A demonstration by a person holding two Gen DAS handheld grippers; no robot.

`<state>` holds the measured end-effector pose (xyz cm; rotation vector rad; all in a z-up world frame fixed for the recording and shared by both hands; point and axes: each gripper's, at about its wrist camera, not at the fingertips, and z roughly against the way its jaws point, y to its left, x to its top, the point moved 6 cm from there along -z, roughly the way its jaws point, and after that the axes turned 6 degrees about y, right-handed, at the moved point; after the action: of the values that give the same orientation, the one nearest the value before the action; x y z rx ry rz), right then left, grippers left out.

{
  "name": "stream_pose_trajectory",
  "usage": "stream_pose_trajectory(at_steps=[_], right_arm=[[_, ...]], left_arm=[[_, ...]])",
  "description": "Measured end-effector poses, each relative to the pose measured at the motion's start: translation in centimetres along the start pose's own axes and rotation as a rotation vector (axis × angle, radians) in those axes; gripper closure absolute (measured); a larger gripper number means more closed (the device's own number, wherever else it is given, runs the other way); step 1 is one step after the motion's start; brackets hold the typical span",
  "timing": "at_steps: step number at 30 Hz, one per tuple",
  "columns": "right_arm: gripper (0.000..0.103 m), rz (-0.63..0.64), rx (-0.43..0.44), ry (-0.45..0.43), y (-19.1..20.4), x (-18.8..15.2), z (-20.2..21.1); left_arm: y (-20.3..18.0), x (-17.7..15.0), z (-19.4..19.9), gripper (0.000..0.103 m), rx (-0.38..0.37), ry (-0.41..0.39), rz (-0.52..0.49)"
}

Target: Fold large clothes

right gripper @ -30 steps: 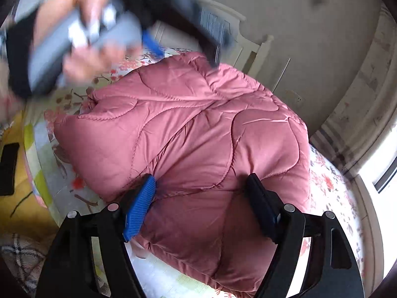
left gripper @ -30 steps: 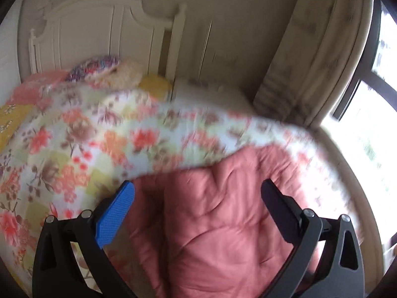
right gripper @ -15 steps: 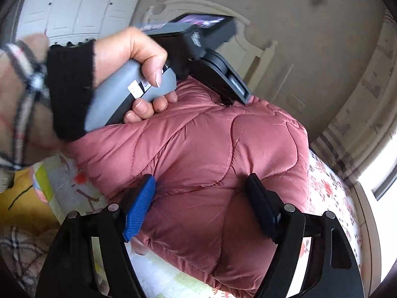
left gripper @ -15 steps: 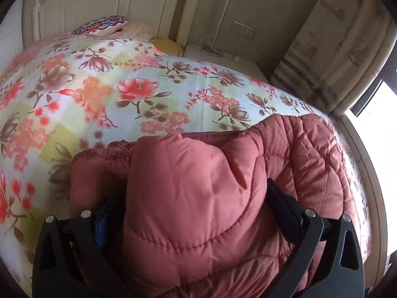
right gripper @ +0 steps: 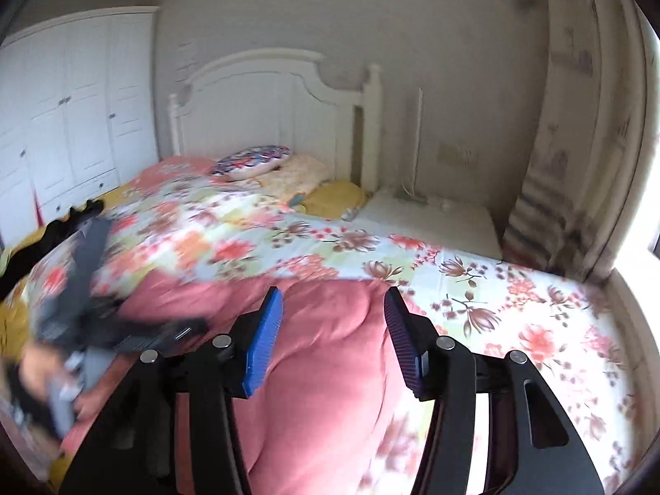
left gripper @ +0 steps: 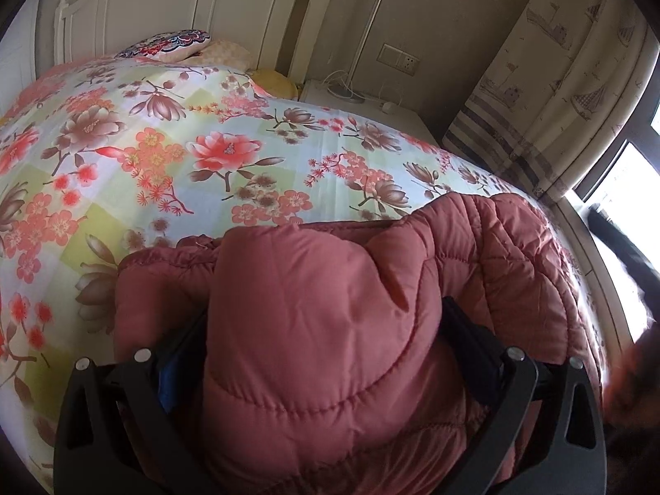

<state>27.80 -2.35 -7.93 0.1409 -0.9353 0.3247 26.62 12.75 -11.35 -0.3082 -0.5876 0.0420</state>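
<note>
your left tool (left gripper: 326, 330) has a thick fold of the pink quilted coat (left gripper: 474, 255) bunched between its fingers, pads buried in the padding, so it grips the coat. your right tool (right gripper: 332, 330) is closing, with nothing touching its pads; the coat only lies beyond the gap. only the right wrist view shows your left hand (right gripper: 39, 375) on its handle, blurred, and the white wardrobe (right gripper: 70, 115). only the left wrist view shows the coat's stitched panels clearly. the coat lies on the floral bedspread (left gripper: 206, 144) at the foot end of the bed, its long axis running across the bed. which end is the collar you cannot tell.
</note>
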Motion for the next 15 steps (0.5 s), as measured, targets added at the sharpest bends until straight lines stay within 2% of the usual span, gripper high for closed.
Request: stream_pose_trajectory(at_steps=[1, 3, 5, 6, 7, 9, 13, 15], right_arm=[[0.052, -0.012, 0.001, 0.02, -0.3, 0.3, -1.5], [0.052, -0.032, 0.03, 0.126, -0.9, -0.7, -5.6], [0.052, 0.038, 0.012, 0.312, -0.3, -3.5, -11.0], [0.052, 0.017, 0.055, 0.359, -0.4, -4.6, -12.4], [0.051, -0.054, 0.098, 0.362, -1.1, -4.7, -12.8], [0.051, -0.089, 0.106, 0.383, -1.8, -4.7, -12.7], [0.05, 0.017, 0.003, 0.395, -1.2, -2.7, -11.1], [0.05, 0.041, -0.028, 0.342, -0.7, -0.5, -10.1]], left_arm=[[0.0, 0.0, 0.0, 0.002, -0.003, -0.001, 0.002], [0.3, 0.1, 0.2, 0.002, -0.009, -0.009, 0.02], [0.5, 0.0, 0.1, 0.002, -0.01, -0.005, 0.031], [0.5, 0.0, 0.0, 0.002, -0.014, -0.006, 0.035], [0.5, 0.0, 0.1, 0.002, -0.014, -0.006, 0.034], [0.4, 0.0, 0.1, 0.002, -0.005, -0.009, 0.029], [0.4, 0.0, 0.3, 0.002, -0.006, -0.017, 0.034], [0.5, 0.0, 0.3, 0.002, -0.006, -0.018, 0.034]])
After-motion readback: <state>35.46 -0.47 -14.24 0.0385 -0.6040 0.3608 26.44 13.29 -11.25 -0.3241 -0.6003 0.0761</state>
